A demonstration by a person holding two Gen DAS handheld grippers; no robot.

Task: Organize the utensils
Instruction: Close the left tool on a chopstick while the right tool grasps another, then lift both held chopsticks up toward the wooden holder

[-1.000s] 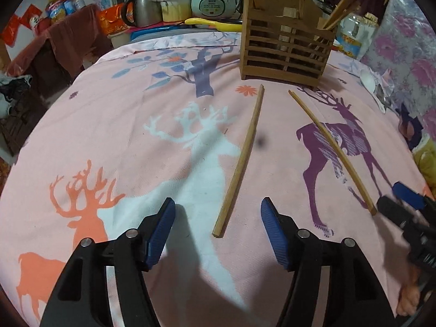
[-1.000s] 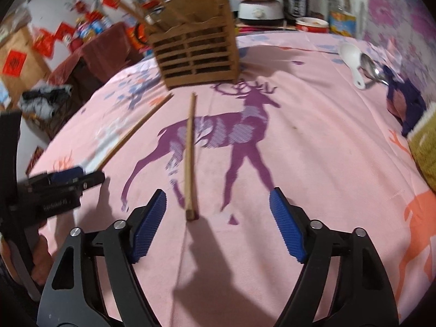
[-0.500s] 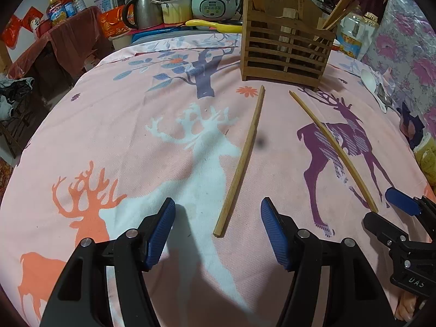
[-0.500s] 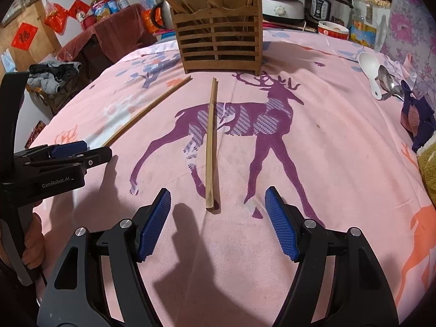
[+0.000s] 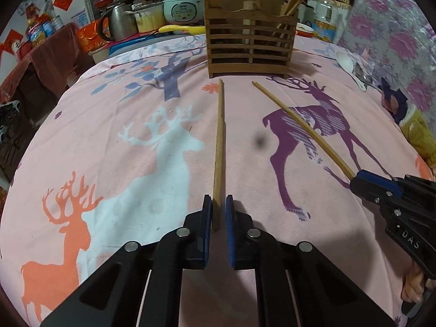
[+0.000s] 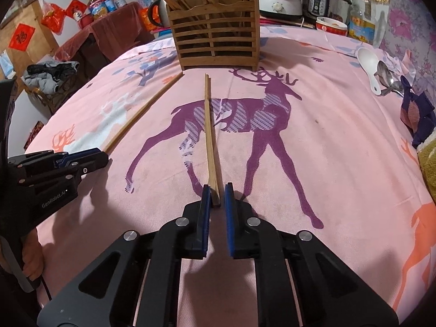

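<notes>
Two long wooden chopsticks lie on the pink deer tablecloth (image 5: 109, 136), pointing toward a slatted wooden utensil holder (image 5: 249, 51) (image 6: 218, 41) that has several sticks in it. My left gripper (image 5: 218, 199) is closing on the near end of the left chopstick (image 5: 219, 136), and the blue pads look tight against it. My right gripper (image 6: 217, 188) is closing on the near end of the right chopstick (image 6: 209, 130) in the same way. Each gripper also shows in the other's view: right gripper (image 5: 354, 181), left gripper (image 6: 105, 158), each with its stick at the tip.
A white spoon (image 6: 368, 65) and a metal spoon (image 6: 387, 79) lie at the table's far right, near a dark blue cloth (image 6: 417, 111). Behind the holder stand a rice cooker (image 5: 184, 8), a kettle (image 5: 117, 24) and bottles. A hand (image 6: 31, 259) holds the left gripper.
Both grippers stood wide open around the chopstick ends; now their jaws have closed in on those ends. The left gripper has shifted slightly, so its chopstick lines up straight ahead.
</notes>
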